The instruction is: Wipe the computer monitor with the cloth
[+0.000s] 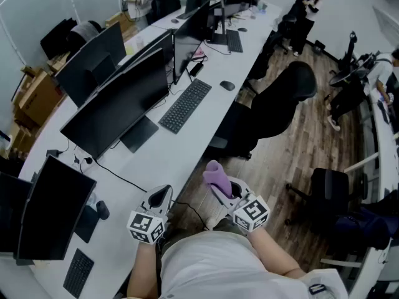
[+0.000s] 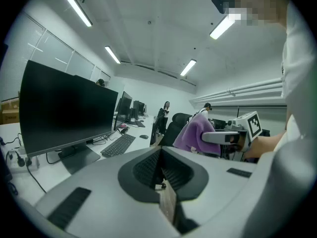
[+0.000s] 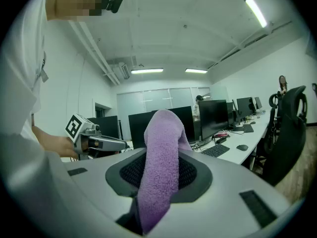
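The cloth (image 3: 161, 167) — purple, fuzzy, bunched into a thick roll — stands up out of the right gripper (image 1: 219, 189), whose jaws pinch its lower end. The left gripper (image 1: 161, 197) is clenched on nothing. The dark-screened monitor (image 1: 118, 108) stands on the white desk (image 1: 159, 157) — far left of both grippers.

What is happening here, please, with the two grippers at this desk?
A person at a long white desk holds a gripper in each hand. The right gripper is shut on a purple cloth, held up in the air in front of the person. The left gripper is shut and empty. The cloth does not yet touch the nearest monitor.
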Action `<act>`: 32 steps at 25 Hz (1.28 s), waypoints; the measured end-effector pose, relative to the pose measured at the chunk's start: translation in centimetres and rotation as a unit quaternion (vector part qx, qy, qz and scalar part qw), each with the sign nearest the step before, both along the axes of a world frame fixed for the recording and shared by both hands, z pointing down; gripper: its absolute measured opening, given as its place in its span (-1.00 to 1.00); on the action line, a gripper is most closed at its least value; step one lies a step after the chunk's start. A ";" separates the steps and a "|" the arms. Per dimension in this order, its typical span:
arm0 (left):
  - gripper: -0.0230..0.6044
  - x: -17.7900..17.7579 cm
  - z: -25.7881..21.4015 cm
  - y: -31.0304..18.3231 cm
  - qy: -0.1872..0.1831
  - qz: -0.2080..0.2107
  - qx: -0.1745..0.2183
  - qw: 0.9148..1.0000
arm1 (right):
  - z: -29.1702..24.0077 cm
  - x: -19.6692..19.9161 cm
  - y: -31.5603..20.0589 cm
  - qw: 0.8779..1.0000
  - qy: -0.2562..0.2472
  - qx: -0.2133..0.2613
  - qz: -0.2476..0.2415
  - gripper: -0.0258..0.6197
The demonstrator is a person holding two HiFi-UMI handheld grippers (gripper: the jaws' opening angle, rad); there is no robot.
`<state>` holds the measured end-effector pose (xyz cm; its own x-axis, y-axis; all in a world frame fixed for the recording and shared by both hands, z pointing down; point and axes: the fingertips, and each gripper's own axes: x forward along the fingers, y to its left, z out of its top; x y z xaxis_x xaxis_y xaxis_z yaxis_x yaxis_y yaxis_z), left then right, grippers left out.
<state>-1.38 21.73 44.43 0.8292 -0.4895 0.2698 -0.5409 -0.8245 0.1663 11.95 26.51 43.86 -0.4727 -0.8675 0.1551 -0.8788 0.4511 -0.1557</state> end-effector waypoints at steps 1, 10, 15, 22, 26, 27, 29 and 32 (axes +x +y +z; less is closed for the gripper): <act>-0.92 0.7 0.1 0.1 -0.001 0.000 -0.001 1.000 | 0.0 0.6 0.1 1.000 -0.001 -0.001 -0.001 -0.55; -0.92 6.6 0.8 1.0 -0.019 -0.003 -0.009 1.000 | 0.6 5.4 0.7 0.999 -0.026 0.003 -0.020 -0.55; -0.92 7.6 1.8 0.6 -0.037 -0.002 -0.021 0.999 | 1.7 6.9 -0.1 0.999 -0.048 -0.004 -0.016 -0.55; -0.92 9.1 2.7 -4.3 -0.025 -0.005 -0.029 0.999 | 3.3 9.0 -4.3 0.997 -0.074 -0.027 -0.008 -0.55; -0.92 9.2 3.1 -8.4 -0.010 -0.014 -0.035 0.999 | 3.6 8.9 -8.6 0.996 -0.069 -0.044 -0.024 -0.55; -0.92 9.2 3.2 -9.6 -0.006 -0.019 -0.037 0.999 | 3.6 8.8 -9.9 0.996 -0.063 -0.047 -0.030 -0.55; -0.92 9.1 3.5 -11.9 0.002 -0.027 -0.042 0.999 | 3.4 8.7 -12.3 0.996 -0.053 -0.051 -0.041 -0.55; -0.92 8.8 3.8 -15.3 0.008 -0.033 -0.043 0.998 | 3.0 8.3 -16.0 0.997 -0.038 -0.048 -0.054 -0.55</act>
